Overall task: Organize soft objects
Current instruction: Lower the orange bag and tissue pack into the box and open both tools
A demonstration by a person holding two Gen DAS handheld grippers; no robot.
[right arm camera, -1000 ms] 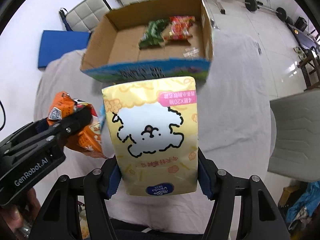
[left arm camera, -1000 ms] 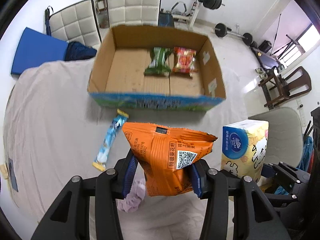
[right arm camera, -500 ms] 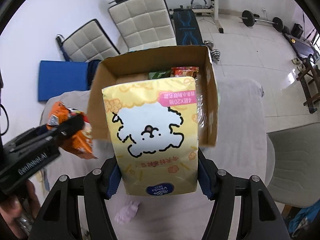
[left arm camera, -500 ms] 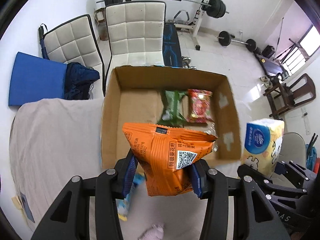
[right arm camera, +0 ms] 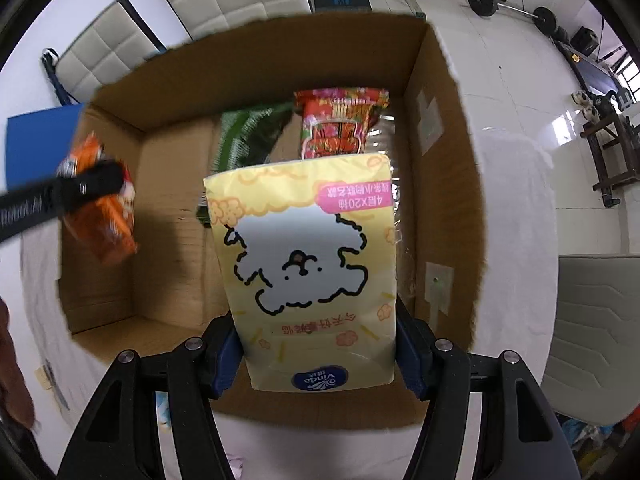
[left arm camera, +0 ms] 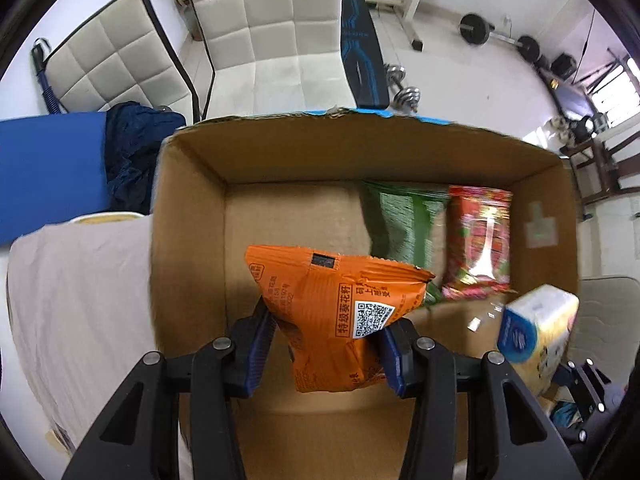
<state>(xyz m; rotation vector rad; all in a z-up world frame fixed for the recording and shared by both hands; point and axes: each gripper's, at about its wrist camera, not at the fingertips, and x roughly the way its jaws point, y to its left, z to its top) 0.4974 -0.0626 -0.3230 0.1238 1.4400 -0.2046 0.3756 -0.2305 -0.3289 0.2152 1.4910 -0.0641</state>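
Note:
My left gripper is shut on an orange snack bag and holds it above the open cardboard box. My right gripper is shut on a yellow tissue pack with a white dog drawing, held above the same box. A green packet and a red packet lie on the box floor at the far right. The tissue pack also shows in the left wrist view, and the orange bag in the right wrist view.
The box stands on a table with a pale cloth. White padded chairs, a blue mat and gym weights stand beyond it. A grey chair is at the right.
Both grippers have moved forward from in front of the box to above its inside, each still holding its item. The box now fills both views.

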